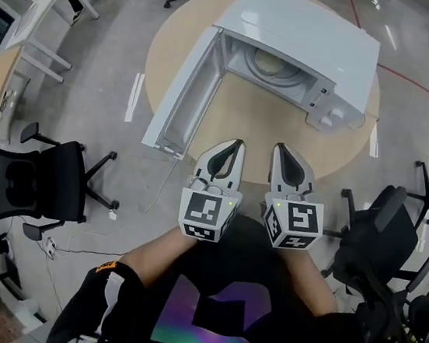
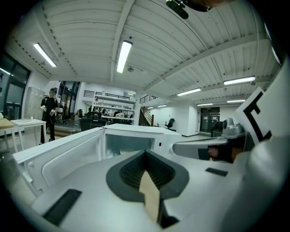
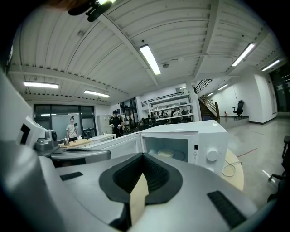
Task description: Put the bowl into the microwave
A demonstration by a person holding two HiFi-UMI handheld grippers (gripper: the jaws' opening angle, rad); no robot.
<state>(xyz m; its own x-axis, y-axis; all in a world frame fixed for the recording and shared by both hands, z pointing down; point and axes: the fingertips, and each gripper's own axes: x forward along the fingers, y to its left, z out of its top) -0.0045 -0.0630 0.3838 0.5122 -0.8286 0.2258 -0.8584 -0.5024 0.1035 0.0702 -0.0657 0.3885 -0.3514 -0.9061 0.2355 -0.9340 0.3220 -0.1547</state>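
Pale cream round bowl [image 1: 269,63] sits inside the white box-shaped microwave [image 1: 311,30], on its turntable, and the white microwave door [image 1: 183,96] is swung wide open on my left. The microwave stands on a round tan wooden table [image 1: 259,133]. My left tongs [image 1: 238,143] and my right tongs [image 1: 279,147] hover side by side over the table's near edge, apart from the microwave and pointing toward it. Each pair is pressed together at the tips and grips nothing. Black office chairs [image 1: 33,182] stand around the table.
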